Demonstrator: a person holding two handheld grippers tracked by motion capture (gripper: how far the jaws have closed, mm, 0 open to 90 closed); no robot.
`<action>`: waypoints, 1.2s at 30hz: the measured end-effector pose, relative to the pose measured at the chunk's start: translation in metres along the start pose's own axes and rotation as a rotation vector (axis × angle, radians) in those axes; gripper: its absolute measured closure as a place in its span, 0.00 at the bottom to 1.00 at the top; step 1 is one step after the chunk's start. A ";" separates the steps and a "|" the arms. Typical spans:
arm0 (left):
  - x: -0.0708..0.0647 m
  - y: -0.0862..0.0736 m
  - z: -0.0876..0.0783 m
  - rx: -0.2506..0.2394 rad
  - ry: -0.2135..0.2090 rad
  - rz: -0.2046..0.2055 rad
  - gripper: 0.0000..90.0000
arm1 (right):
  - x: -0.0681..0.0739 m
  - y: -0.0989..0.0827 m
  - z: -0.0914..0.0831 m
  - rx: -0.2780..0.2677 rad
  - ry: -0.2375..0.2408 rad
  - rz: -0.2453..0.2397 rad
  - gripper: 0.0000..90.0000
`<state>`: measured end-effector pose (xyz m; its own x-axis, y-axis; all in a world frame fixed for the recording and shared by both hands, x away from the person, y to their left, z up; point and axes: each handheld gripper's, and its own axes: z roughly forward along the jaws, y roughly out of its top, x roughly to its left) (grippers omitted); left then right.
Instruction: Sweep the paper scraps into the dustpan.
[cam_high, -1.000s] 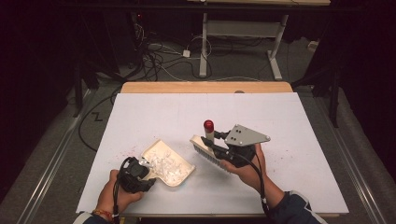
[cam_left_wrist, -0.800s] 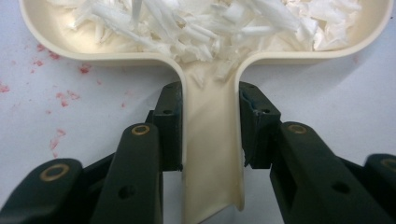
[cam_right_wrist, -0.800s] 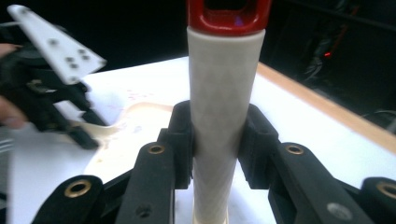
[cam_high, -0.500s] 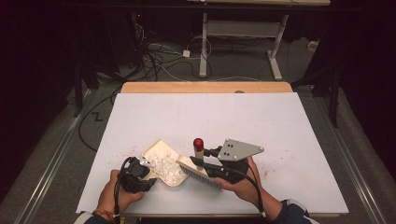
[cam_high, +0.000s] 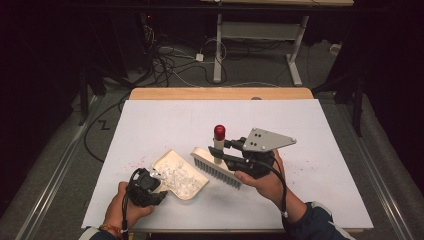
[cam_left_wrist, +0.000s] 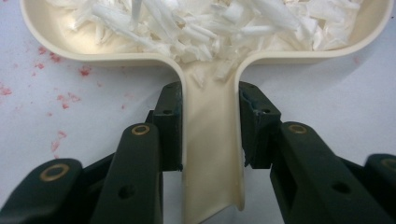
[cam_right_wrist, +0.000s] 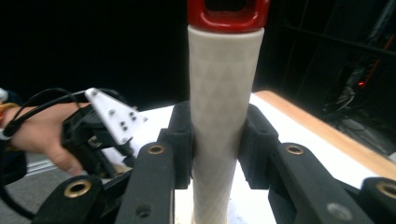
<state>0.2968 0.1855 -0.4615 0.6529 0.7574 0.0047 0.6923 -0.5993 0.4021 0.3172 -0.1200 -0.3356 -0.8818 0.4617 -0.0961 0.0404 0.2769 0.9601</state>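
We hold the right gripper (cam_high: 220, 150) raised above the white table (cam_high: 310, 125), jaws clamped on the brush (cam_high: 216, 169) handle, bristles hanging tilted. Our left gripper (cam_high: 156, 186) rests low, closed on the handle of the cream dustpan (cam_high: 186, 186) full of white shreds (cam_left_wrist: 196, 23). Since half a second ago the brush has lifted off the dustpan's edge.

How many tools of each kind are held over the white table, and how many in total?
Dustpan, cream, holding white shreds: 1
Brush, cream with a red-capped handle: 1
Tongs, black: 2, left tongs and right tongs
Total: 4
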 end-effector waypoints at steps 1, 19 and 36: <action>0.000 0.000 0.000 0.003 -0.001 0.003 0.70 | -0.003 0.001 0.000 -0.003 -0.009 -0.001 0.78; -0.002 0.008 0.000 0.001 -0.006 0.012 0.70 | -0.022 -0.031 0.066 0.148 -0.116 -0.082 0.78; 0.000 0.012 0.000 0.005 -0.002 0.002 0.70 | 0.012 -0.008 0.043 0.099 0.061 -0.102 0.78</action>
<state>0.3056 0.1783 -0.4571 0.6550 0.7556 0.0036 0.6923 -0.6020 0.3978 0.3261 -0.0803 -0.3553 -0.9107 0.3751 -0.1728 -0.0077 0.4029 0.9152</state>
